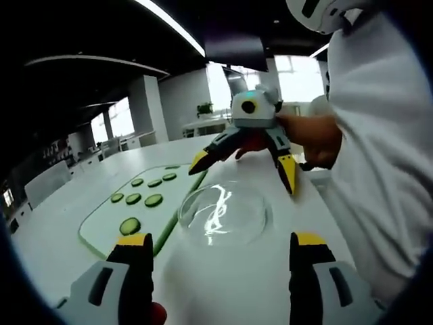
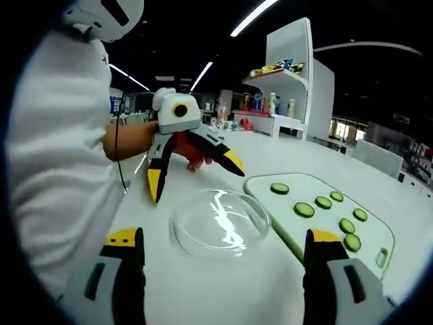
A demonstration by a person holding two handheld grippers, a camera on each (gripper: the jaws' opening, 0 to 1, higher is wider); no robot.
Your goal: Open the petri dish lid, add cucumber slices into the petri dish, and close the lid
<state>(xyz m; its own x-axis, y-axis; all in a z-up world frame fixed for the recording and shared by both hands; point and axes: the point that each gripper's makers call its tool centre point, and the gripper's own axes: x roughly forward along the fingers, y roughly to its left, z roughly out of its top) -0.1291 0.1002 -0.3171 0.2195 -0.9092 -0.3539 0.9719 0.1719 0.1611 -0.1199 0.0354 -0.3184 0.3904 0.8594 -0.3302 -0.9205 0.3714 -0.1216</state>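
White surface [image 1: 284,284] carries the lidded petri dish [image 1: 225,214], untouched between both spread, empty grippers, left gripper [image 2: 193,162] and right gripper [image 1: 247,159], with cucumber slices [image 1: 145,189] waiting on the cutting board [image 2: 379,233] beside it.

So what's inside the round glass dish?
Nothing that I can see: the petri dish looks empty, though glare hides some of its bottom. The cucumber slices lie on the cutting board beside it.

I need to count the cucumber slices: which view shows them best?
The right gripper view: the cucumber slices lie spread across the cutting board, each separate, seven countable. In the left gripper view the cucumber slices sit farther off, foreshortened, the farthest thin slivers.
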